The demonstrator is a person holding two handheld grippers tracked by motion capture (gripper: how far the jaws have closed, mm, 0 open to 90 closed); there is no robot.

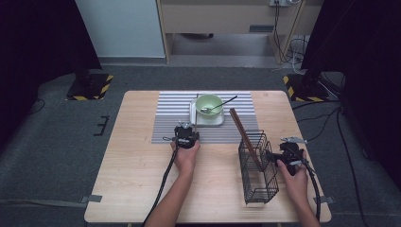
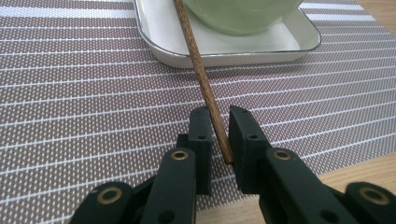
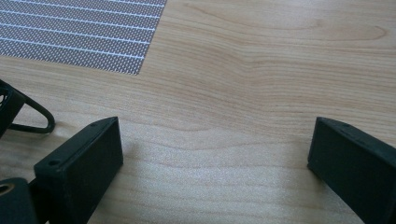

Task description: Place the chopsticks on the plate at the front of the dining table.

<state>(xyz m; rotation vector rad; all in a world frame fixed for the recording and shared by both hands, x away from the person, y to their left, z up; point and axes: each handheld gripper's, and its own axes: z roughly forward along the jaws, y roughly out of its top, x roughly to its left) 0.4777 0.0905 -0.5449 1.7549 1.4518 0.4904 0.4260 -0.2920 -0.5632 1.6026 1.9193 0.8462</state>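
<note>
Forearms in from bottom edge of high view. Left hand-held gripper [image 1: 185, 135] at near edge of striped placemat [image 1: 165, 123], just short of white tray [image 1: 208, 120] with green bowl [image 1: 209, 104] and spoon [image 1: 218, 105]. Right hand-held gripper [image 1: 288, 153] just beside black wire basket [image 1: 257, 170] on desk [image 1: 132, 179]. Stored chopsticks [image 1: 243, 135] leaning out of basket.

Left gripper view: left hand-held gripper [image 2: 219, 114] straddling brown chopstick [image 2: 201, 70], jaws drawn in close, sliver of gap on one side, so not clamped yet. Near end of chopstick down on placemat [image 2: 93, 93] between the jaws, far part propped up over tray rim [image 2: 243, 58] towards the bowl [image 2: 243, 16].

Right gripper view: right hand-held gripper [image 3: 215, 135] spread wide, holding nothing, over bare desk [image 3: 261, 70]. Basket wire foot [image 3: 35, 116] at left, placemat corner [image 3: 79, 32] beyond.

Handling, by judgement: light, stiff, thin, smooth wood, likely to roll or pivot in a pinch. Best grabbed a bit up from the near tip, square across the shaft, firm squeeze. Lift gently to avoid nudging the bowl.
</note>
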